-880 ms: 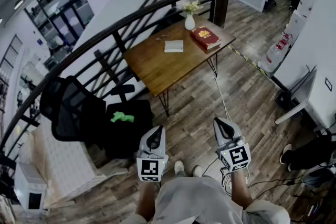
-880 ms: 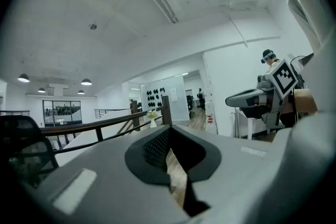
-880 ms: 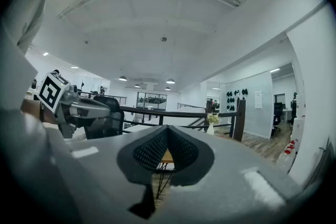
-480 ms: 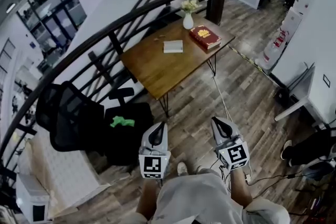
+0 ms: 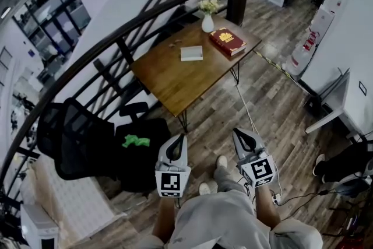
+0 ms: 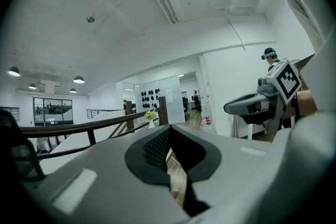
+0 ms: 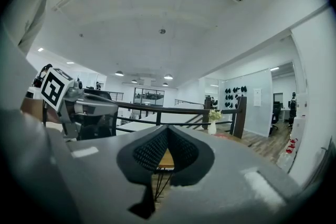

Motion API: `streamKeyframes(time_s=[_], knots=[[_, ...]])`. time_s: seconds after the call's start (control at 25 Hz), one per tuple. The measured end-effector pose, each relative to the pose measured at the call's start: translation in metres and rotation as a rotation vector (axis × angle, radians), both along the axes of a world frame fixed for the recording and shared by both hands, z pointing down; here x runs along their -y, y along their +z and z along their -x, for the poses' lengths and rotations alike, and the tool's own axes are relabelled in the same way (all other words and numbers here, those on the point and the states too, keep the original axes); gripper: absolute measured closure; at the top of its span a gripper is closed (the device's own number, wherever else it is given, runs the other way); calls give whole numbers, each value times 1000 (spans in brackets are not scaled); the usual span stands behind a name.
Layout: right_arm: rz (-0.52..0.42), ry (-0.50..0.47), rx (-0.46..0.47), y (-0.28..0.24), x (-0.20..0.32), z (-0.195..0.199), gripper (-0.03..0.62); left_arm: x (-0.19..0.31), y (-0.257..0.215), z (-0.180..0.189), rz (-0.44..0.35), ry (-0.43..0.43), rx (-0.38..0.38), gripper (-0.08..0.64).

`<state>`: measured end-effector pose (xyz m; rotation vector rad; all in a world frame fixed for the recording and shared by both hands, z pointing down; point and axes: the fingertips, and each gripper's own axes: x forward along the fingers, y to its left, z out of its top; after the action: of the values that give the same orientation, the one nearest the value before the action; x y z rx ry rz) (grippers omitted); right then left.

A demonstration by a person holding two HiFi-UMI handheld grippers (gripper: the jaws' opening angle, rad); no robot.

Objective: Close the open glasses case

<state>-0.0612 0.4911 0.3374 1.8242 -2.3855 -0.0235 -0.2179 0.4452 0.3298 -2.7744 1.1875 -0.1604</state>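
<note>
head camera: high on the person, facing forward and steeply down, well above the wooden table [image 5: 186,76]. each gripper camera sits close behind its own jaws, looking outward toward the railing [image 7: 173,109]. all three views share the vase [image 5: 207,23]. left gripper view catches the right gripper [image 6: 228,108] at its right; right gripper view, the left gripper [image 7: 113,106] at its left.

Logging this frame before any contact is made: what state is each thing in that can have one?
left tool: shut, empty.
right tool: shut, empty.
glasses case: lying on the table, untouched; too small to tell whether it is open or shut.
red book: closed, lying flat.
vase: upright.
</note>
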Motion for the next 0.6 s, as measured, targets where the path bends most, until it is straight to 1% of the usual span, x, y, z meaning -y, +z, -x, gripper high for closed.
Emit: streamKeyframes(time_s=[0.2,0.36,0.48,0.6], knots=[[5,-17,-6,-1,33,-6,589,30,4,-8,20,-10,12,540],[46,-23,7,2,62,-20,589,57,3,-23,26,-17,24,540],[23,-36,14,-2,85,-35,589,76,2,-36,32,-28,29,540],[3,-50,19,-8,106,-48,589,94,-5,-49,27,-39,12,540]])
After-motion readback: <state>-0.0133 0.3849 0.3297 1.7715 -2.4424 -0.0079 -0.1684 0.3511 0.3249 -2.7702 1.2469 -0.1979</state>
